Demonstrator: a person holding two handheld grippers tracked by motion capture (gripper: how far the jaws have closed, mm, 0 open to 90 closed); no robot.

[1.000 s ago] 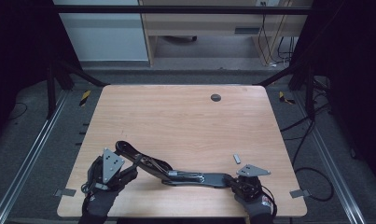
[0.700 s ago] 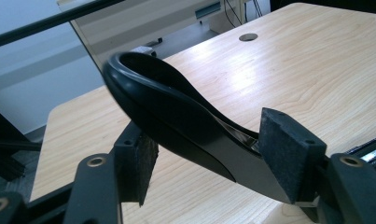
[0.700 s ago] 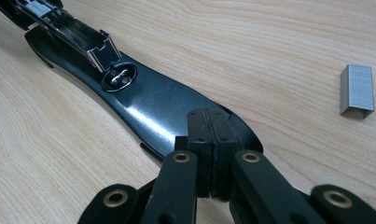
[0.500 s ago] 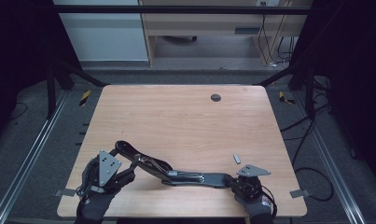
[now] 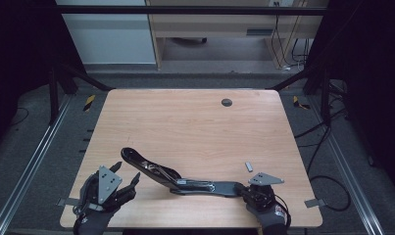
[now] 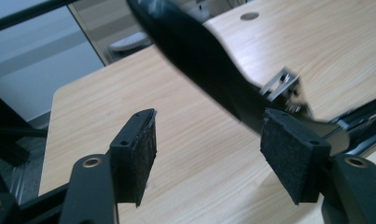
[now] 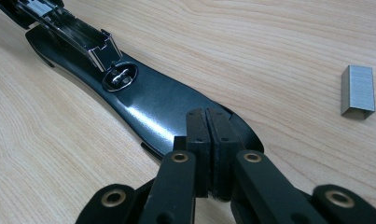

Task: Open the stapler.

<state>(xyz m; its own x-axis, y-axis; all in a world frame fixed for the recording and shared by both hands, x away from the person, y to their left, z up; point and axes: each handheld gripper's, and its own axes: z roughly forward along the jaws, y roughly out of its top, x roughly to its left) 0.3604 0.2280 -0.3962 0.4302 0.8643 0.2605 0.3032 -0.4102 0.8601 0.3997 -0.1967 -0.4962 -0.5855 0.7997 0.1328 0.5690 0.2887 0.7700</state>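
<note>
Black pads (image 7: pixel 209 140) pinching stapler (image 7: pixel 167 107) base

Far tabletop (image 5: pixel 195 122) free; stapler (image 5: pixel 185 182), probably staple strip (image 5: pixel 249 166) near front.

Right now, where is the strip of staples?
In the high view the strip of staples lies flat on the table, near its right edge, just behind the right gripper and apart from the opened stapler.

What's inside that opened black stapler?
The stapler lies swung open on the table. Its shiny metal staple channel shows, but whether staples sit in it cannot be told. A loose strip of staples lies beside it.
</note>
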